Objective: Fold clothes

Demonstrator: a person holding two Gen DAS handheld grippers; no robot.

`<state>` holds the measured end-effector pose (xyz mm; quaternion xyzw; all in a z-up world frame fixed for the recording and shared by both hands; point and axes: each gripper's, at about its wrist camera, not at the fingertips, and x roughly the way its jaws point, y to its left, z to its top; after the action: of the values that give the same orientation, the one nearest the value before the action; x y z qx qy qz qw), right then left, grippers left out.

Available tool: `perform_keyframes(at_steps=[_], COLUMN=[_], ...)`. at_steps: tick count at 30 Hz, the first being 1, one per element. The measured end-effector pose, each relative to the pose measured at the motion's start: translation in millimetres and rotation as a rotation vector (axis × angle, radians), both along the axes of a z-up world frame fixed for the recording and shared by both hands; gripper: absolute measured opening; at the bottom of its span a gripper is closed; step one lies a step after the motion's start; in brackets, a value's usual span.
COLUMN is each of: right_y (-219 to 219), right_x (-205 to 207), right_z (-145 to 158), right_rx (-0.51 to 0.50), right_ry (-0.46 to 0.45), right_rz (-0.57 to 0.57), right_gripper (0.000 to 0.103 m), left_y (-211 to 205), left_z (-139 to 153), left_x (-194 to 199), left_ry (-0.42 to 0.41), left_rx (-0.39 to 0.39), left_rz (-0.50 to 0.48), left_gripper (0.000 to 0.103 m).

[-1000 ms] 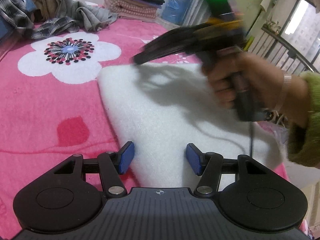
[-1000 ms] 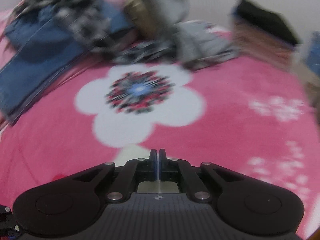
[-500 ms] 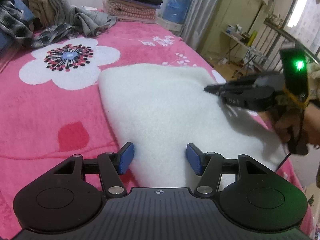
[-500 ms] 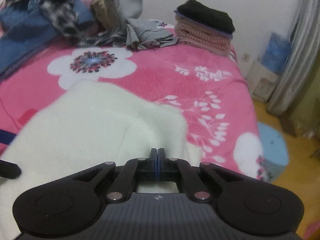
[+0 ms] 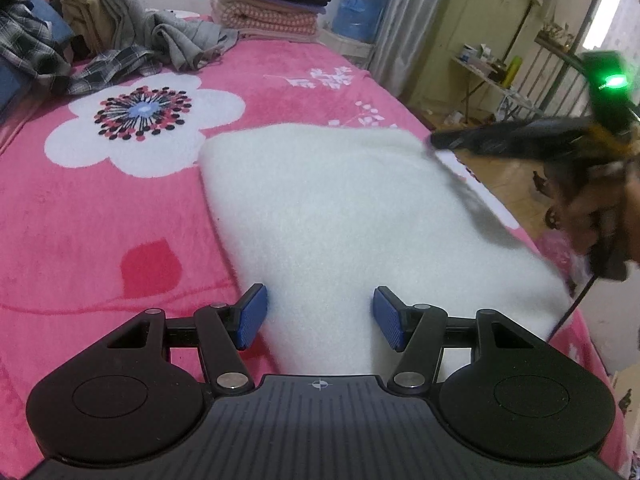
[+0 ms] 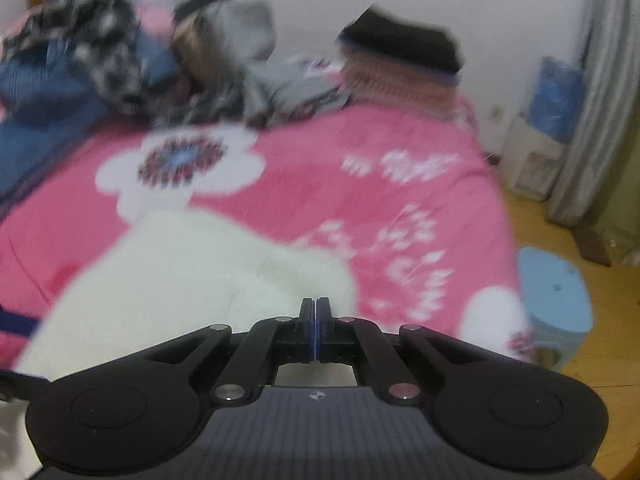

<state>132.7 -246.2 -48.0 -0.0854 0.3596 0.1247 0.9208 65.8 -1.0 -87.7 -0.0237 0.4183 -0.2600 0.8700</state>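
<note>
Near the bed's (image 5: 100,240) right edge lies the white garment (image 5: 340,220), flat and already doubled over, likely spread there for the next fold. Left gripper (image 5: 319,316) hovers wide over its near end, nothing between the pads, probably lining up a grab. Right gripper (image 6: 315,322) is pinched together, empty, above the far right corner. Unfolded clothes (image 5: 120,40) sit heaped at the head; a folded stack (image 5: 272,8) beside them.
</note>
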Motion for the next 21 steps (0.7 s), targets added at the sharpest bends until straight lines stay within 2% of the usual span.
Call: perform_keyframes(at_steps=[3, 7, 9, 11, 12, 15, 17, 19, 21], right_y=[-13, -12, -6, 2, 0, -19, -24, -28, -31], right_x=[-25, -66, -78, -75, -76, -70, -70, -74, -82], right_z=[26, 40, 27, -8, -23, -15, -2, 12, 22], right_rx=[0.011, 0.095, 0.089, -0.041, -0.068, 0.078, 0.091, 0.093, 0.158], right_ry=[-0.02, -0.003, 0.027, 0.088, 0.078, 0.106, 0.089, 0.062, 0.047], right_rz=[0.014, 0.158, 0.224, 0.211, 0.213, 0.144, 0.125, 0.14, 0.202], right_gripper=[0.0, 0.0, 0.0, 0.0, 0.0, 0.0, 0.0, 0.0, 0.0], left_y=[-2, -4, -5, -6, -6, -7, -8, -15, -27], left_z=[1, 2, 2, 4, 6, 12, 18, 17, 12], left_x=[-1, -2, -3, -6, -8, -20, -31, -44, -56], left_ry=[-0.005, -0.011, -0.018, -0.034, -0.043, -0.101, -0.154, -0.186, -0.208], left_rx=[0.009, 0.019, 0.025, 0.035, 0.04, 0.062, 0.068, 0.085, 0.121], left_rz=[-0.004, -0.004, -0.005, -0.015, -0.022, -0.062, -0.105, -0.185, -0.262], left_gripper=[0.058, 0.058, 0.058, 0.058, 0.058, 0.058, 0.058, 0.057, 0.057])
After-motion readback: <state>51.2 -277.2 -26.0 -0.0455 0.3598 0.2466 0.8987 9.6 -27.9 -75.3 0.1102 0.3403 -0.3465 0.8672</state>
